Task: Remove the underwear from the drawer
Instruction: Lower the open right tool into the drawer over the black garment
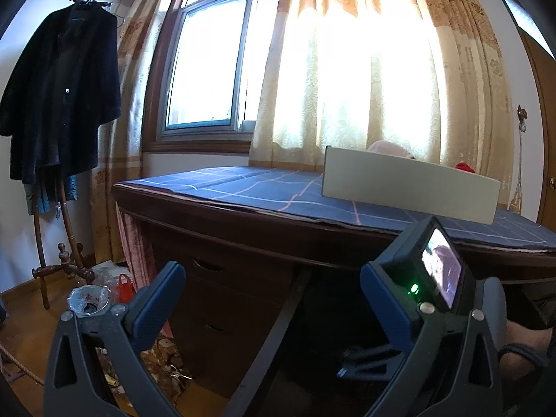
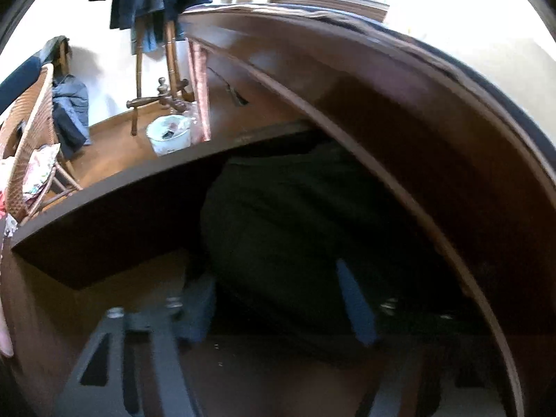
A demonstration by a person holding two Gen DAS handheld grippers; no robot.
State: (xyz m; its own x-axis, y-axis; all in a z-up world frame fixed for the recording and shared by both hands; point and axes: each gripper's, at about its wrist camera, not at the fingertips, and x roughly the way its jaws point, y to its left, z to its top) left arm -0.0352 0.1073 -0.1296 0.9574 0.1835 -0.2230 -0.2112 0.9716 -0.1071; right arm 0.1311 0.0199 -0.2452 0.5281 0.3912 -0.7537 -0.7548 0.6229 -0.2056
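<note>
In the right wrist view a dark bundle of underwear (image 2: pixel 288 229) lies in the open wooden drawer (image 2: pixel 104 215) under the desk edge (image 2: pixel 399 111). My right gripper (image 2: pixel 278 304) points down into the drawer, one blue finger on each side of the bundle, and the dark cloth fills the gap between the pads. The picture is blurred there. In the left wrist view my left gripper (image 1: pixel 271 304) stands open in front of the desk with nothing between its fingers. The lit screen on the back of the right gripper (image 1: pixel 441 271) shows just beyond its right finger.
The desk carries a blue checked cloth (image 1: pixel 264 191) and a white box (image 1: pixel 410 191). To the left stand a coat rack with a dark coat (image 1: pixel 62 97), a small white bin (image 2: pixel 170 135) and a wicker chair (image 2: pixel 31 139). Closed lower drawers (image 1: pixel 215 295) sit at the desk's left.
</note>
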